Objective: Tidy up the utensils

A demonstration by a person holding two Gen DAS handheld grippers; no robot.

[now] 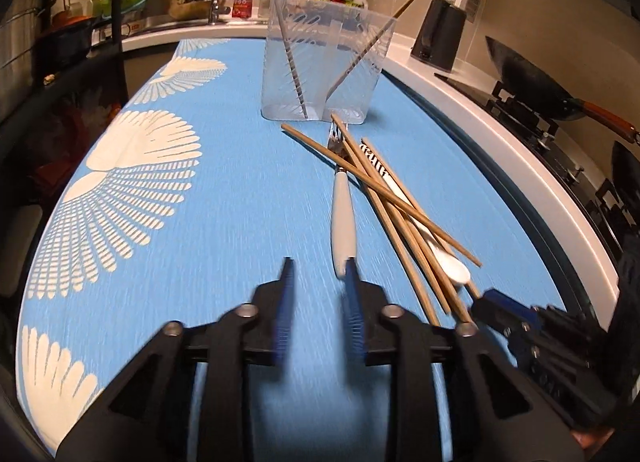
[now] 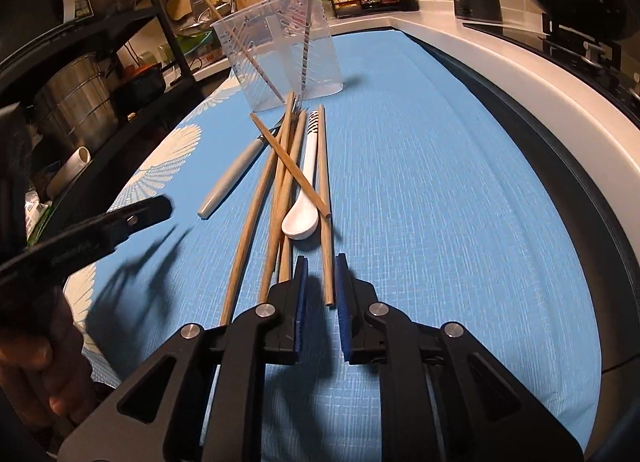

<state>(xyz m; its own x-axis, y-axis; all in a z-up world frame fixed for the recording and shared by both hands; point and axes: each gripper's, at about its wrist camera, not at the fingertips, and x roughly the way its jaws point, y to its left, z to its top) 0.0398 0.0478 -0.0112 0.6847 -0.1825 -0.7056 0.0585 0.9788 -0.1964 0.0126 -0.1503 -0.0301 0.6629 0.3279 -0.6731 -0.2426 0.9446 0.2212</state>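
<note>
In the left wrist view, your left tongs stand partly open and low over the blue surface, with nothing between the pads; the right-hand pad sits right at the butt of the fork, which lies pointing toward 12 o'clock. That puts you in line to take it by the grey handle, I judge. The clear cup at 12 o'clock already holds two chopsticks leaning against its walls (so it reads as the goal). The loose chopsticks and the white spoon lie heaped at 2 o'clock, crossing one another. Your right tongs come in at 4 o'clock by their near ends.

In the right wrist view, your right tongs are narrow, straddling the near end of the outermost chopstick, though I cannot tell whether the pads press it. It lies clear of the crossed ones, the easiest to lift. The spoon rests just beyond, the cup at 11 o'clock.
</note>
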